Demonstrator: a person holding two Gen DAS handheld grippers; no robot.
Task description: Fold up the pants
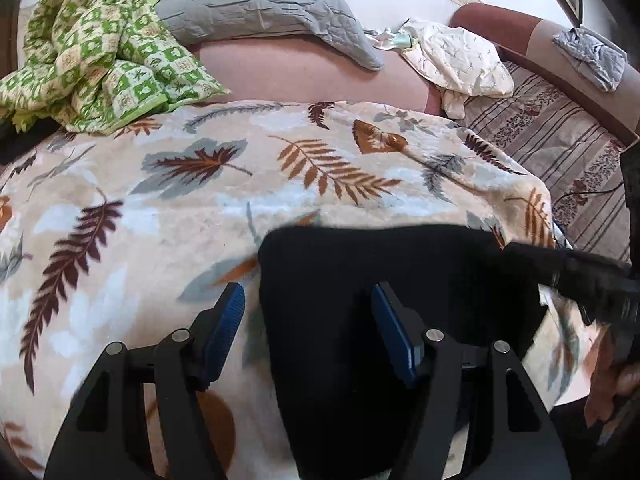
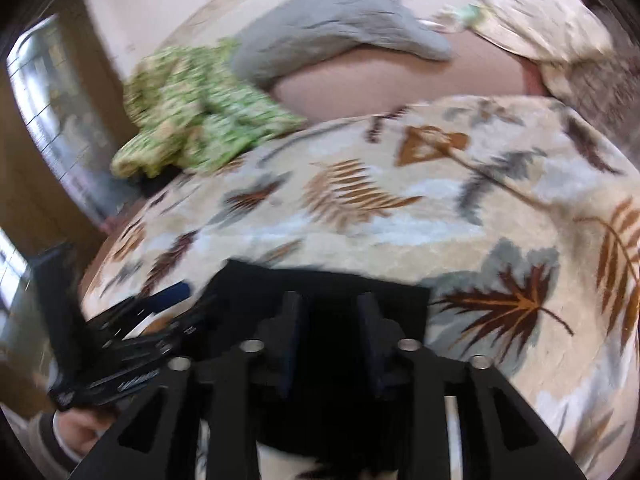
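Note:
The black pants (image 1: 400, 280) lie folded in a compact dark block on the leaf-print blanket (image 1: 200, 208), near its front edge. My left gripper (image 1: 306, 304) hovers over the block's left edge with its blue pads (image 1: 232, 312) wide apart, one above the blanket and one above the cloth, gripping nothing. The right gripper (image 1: 580, 276) comes in from the right edge, blurred. In the right wrist view the pants (image 2: 332, 280) fill the space under my right gripper (image 2: 330, 308), whose fingers stand parted and do not pinch the cloth. The left gripper (image 2: 152, 308) shows at the left there.
A green checked quilt (image 1: 100, 48) is bunched at the back left and a grey pillow (image 1: 264, 4) lies behind it. A cream cloth (image 1: 460, 60) and a striped sheet (image 1: 552, 140) are at the back right. A hand (image 2: 76, 432) shows low on the left.

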